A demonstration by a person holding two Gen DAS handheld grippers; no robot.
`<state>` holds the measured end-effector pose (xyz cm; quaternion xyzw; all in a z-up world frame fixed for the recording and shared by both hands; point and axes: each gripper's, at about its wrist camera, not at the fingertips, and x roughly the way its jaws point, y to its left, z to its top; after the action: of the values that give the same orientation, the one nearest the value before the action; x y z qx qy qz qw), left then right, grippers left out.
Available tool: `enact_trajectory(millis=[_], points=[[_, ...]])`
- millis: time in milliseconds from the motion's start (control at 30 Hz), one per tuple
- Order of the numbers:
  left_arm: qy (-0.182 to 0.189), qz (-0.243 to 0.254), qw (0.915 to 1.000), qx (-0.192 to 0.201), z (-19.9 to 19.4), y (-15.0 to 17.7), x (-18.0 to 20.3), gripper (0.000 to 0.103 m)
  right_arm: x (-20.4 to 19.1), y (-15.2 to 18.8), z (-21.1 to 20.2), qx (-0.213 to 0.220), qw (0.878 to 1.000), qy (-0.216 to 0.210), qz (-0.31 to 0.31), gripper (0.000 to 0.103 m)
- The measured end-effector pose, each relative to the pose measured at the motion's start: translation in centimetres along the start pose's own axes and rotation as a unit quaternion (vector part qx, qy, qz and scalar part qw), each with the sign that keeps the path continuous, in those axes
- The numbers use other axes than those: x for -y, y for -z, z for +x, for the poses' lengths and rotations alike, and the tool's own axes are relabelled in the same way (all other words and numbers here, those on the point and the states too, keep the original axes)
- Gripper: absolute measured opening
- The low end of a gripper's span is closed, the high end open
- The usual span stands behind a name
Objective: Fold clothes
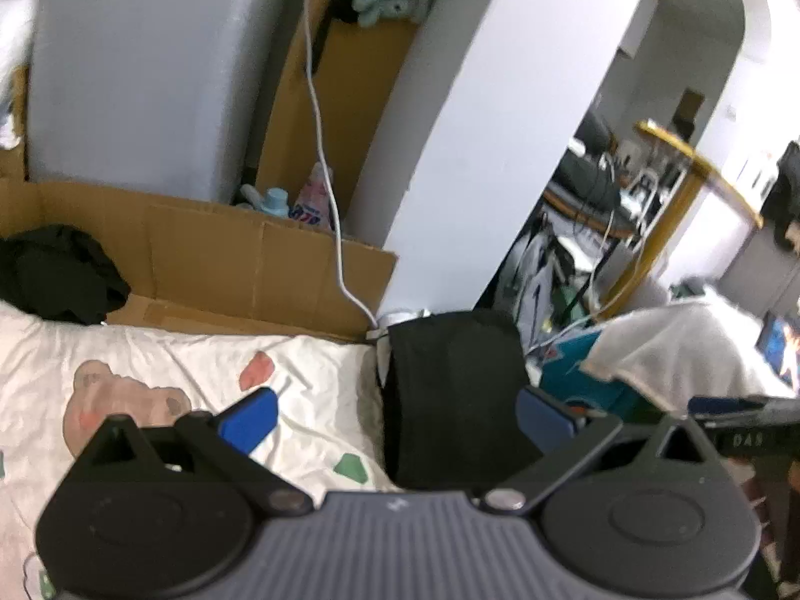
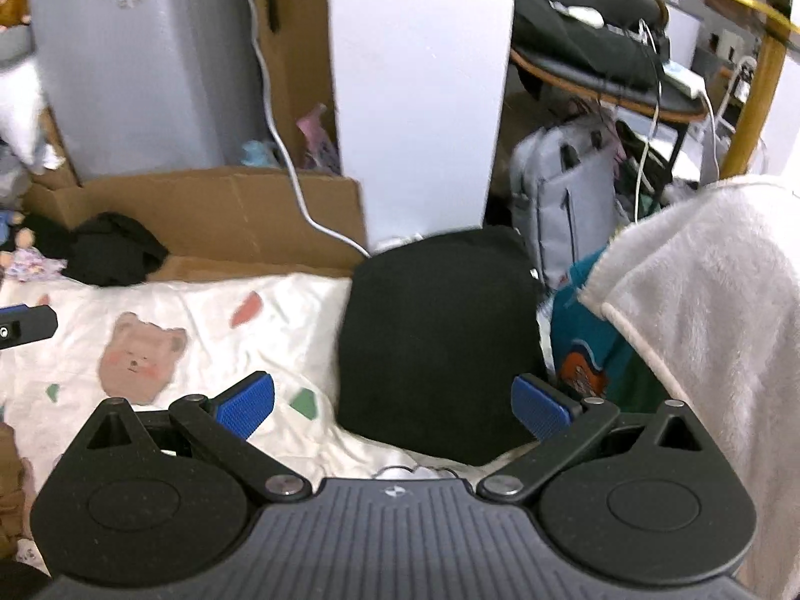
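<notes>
Clothes under inspection: one black garment (image 1: 452, 395) lies as a compact, squared bundle at the right end of the bed sheet (image 1: 310, 365), close to the edge.

Left wrist view. The left gripper (image 1: 395, 422) stands wide open with nothing between its blue pads; the bundle sits ahead in the gap, apart from both. The bundle shows a straight left side and flat top, matte dark knit, no sleeves or hem trailing. It reads as already folded, though it could equally be part-folded and awaiting another turn. A second black garment (image 1: 55, 275) lies crumpled in a loose heap at the far left, against a cardboard box (image 1: 250, 260). A white cable (image 1: 325, 165) drops to the bed corner just beside the bundle.

Risks: the bundle lies near the bed edge; a push from the right-hand pad could slide it off, since the sheet is smooth, wrinkled cotton with little grip. A pad closing low could pinch the sheet with the cloth and drag both. The cable could snag.

Right wrist view. The right gripper (image 2: 392, 407) is likewise fully spread and empty, the black bundle (image 2: 440, 345) ahead between its pads. Here its outline is rounded and soft, thick, light-absorbing, so fold lines cannot be read. A white fleece blanket (image 2: 700, 300), fuzzy with a piped edge, hangs just to the right; a stray pad could catch it. The crumpled garment (image 2: 115, 250) is well apart.
</notes>
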<state>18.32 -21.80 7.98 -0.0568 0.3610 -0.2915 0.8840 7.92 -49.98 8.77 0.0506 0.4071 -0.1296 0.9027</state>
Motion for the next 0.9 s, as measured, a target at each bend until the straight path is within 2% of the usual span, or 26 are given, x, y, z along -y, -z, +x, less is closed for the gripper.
enact_trajectory(millis=[100, 267, 567, 900], points=[[0.005, -0.001, 0.9999, 0.010, -2.1, 0.4, -0.2, 0.103, -1.3, 0.8, -2.2, 0.011, 1.000, -0.021, -0.003, 0.103], [0.008, -0.019, 0.9997, 0.014, -4.5, 1.5, -0.5, 0.103, -2.5, 2.7, -4.4, 0.025, 1.000, -0.013, 0.007, 0.103], [-0.040, -0.037, 0.9985, 0.010, -9.0, 4.9, -1.9, 0.103, -2.9, 4.6, -7.2, 0.035, 0.998, -0.005, 0.049, 0.103], [-0.082, -0.039, 0.9958, 0.017, -13.4, 8.0, -3.2, 0.103, -4.9, 7.7, -9.8, 0.046, 0.997, -0.054, 0.036, 0.103]])
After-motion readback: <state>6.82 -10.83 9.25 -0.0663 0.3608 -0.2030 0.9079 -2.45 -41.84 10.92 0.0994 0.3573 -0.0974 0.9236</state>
